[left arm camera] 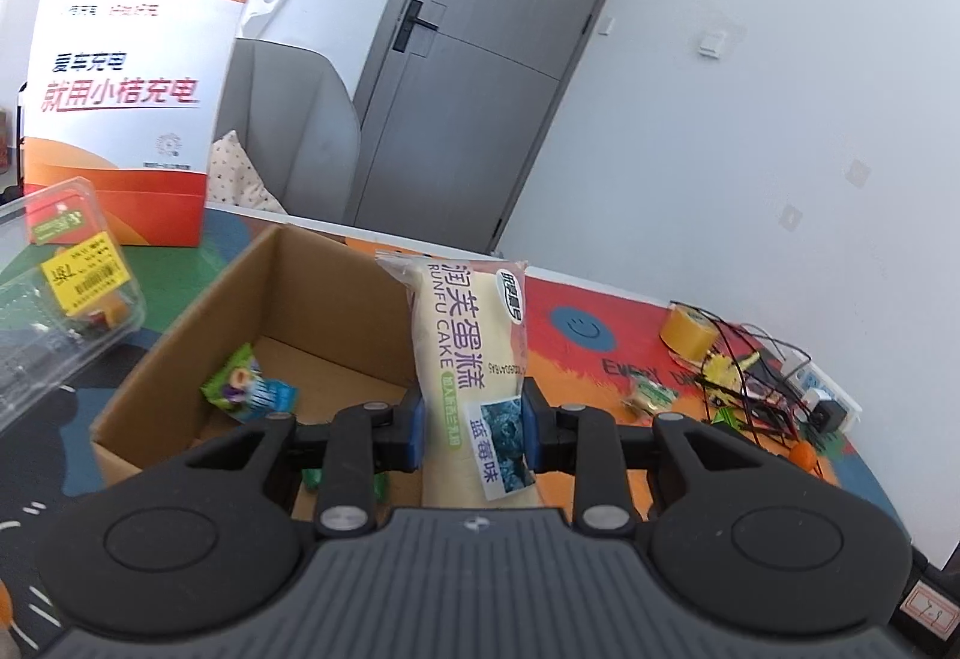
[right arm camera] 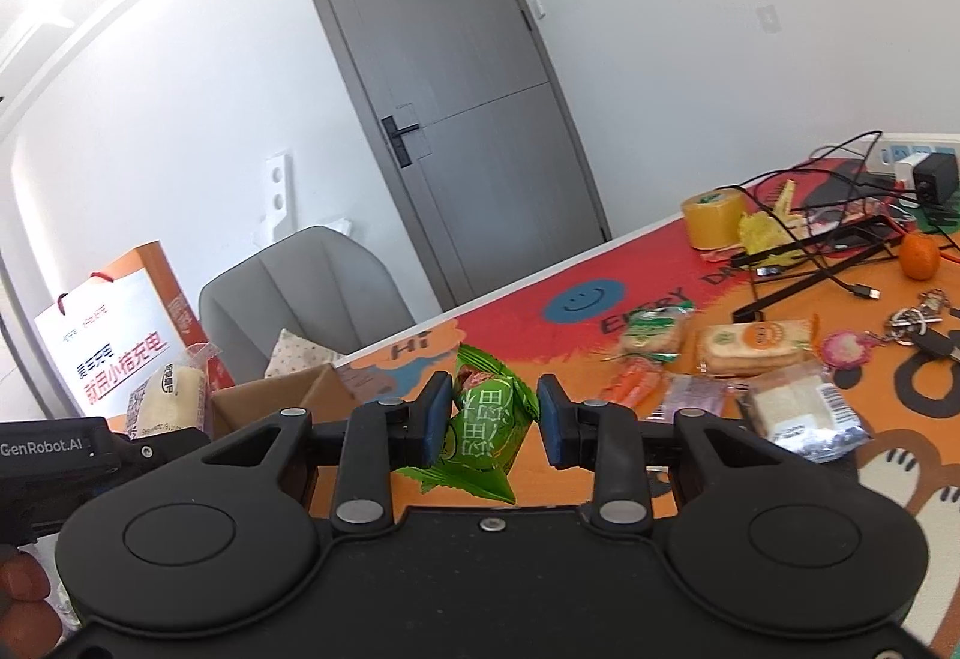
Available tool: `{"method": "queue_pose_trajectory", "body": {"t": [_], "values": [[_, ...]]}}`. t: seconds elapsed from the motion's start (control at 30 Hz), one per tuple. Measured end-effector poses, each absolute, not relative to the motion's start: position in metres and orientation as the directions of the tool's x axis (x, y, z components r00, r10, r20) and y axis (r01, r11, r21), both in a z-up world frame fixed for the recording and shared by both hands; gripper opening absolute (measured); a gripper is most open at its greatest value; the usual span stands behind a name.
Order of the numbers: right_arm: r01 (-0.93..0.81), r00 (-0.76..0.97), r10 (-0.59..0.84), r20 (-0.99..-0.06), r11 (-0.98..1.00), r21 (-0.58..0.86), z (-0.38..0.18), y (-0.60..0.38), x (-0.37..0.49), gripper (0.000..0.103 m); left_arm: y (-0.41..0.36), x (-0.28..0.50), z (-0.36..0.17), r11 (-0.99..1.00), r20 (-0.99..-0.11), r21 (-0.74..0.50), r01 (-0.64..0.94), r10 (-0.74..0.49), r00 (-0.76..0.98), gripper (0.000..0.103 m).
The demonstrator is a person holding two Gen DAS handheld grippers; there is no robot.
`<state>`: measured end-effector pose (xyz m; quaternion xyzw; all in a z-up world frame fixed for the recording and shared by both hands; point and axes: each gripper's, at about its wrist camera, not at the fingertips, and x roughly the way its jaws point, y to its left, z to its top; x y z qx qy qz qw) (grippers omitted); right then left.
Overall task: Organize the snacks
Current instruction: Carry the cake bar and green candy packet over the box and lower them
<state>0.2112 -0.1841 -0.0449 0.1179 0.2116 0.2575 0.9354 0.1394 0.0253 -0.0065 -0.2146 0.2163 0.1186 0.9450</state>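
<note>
From the left wrist camera, the left gripper (left arm camera: pixel 473 422) pinches a cream Runfu Cake packet (left arm camera: pixel 471 353) between its 2 blue pads (left arm camera: pixel 413 428), holding it upright above the near right corner of an open cardboard box (left arm camera: pixel 180 335). Inside the box lies a green and blue snack pouch (left arm camera: pixel 249 386). A clear plastic clamshell (left arm camera: pixel 54 293) sits left of the box, with an orange and white paper bag (left arm camera: pixel 120 101) standing behind.

From the right wrist camera, the right gripper (right arm camera: pixel 493 419) has a green snack wrapper (right arm camera: pixel 480 428) between its pads; the left pad touches it (the right one shows a slight gap). Further packaged snacks (right arm camera: pixel 753 344) lie on the colourful mat (right arm camera: pixel 870 473), near a tape roll (right arm camera: pixel 714 218) and an orange (right arm camera: pixel 918 255).
</note>
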Motion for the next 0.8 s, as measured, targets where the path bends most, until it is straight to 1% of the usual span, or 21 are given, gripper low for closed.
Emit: {"method": "queue_pose_trajectory", "body": {"t": [0.1, 0.27, 0.5, 0.57, 0.63, 0.7, 0.8], "values": [[-0.454, 0.768, 0.548, -0.33, 0.83, 0.324, -0.042, -0.173, 0.208, 0.032, 0.037, 0.136, -0.002, 0.875, -0.45, -0.366, -0.318, 0.133, 0.883, 0.029], [-0.493, 0.748, 0.579, -0.324, 0.812, 0.313, -0.037, -0.151, 0.205, 0.032, 0.056, 0.133, 0.004, 0.879, -0.432, -0.33, -0.344, 0.183, 0.883, 0.029], [-0.536, 0.719, 0.613, -0.327, 0.789, 0.301, -0.034, -0.122, 0.199, 0.032, 0.084, 0.138, -0.006, 0.88, -0.468, -0.282, -0.383, 0.222, 0.855, 0.029], [-0.554, 0.708, 0.626, -0.326, 0.779, 0.295, -0.032, -0.114, 0.195, 0.032, 0.09, 0.138, -0.011, 0.87, -0.485, -0.274, -0.409, 0.242, 0.84, 0.032], [-0.569, 0.696, 0.639, -0.328, 0.769, 0.292, -0.03, -0.106, 0.193, 0.032, 0.094, 0.138, -0.015, 0.865, -0.498, -0.269, -0.424, 0.252, 0.83, 0.032], [-0.582, 0.683, 0.651, -0.332, 0.759, 0.291, -0.029, -0.099, 0.19, 0.032, 0.098, 0.134, -0.015, 0.863, -0.492, -0.277, -0.423, 0.25, 0.834, 0.033], [-0.599, 0.659, 0.669, -0.343, 0.743, 0.299, -0.029, -0.09, 0.186, 0.032, 0.101, 0.129, -0.013, 0.856, -0.486, -0.29, -0.427, 0.253, 0.837, 0.037]]}}
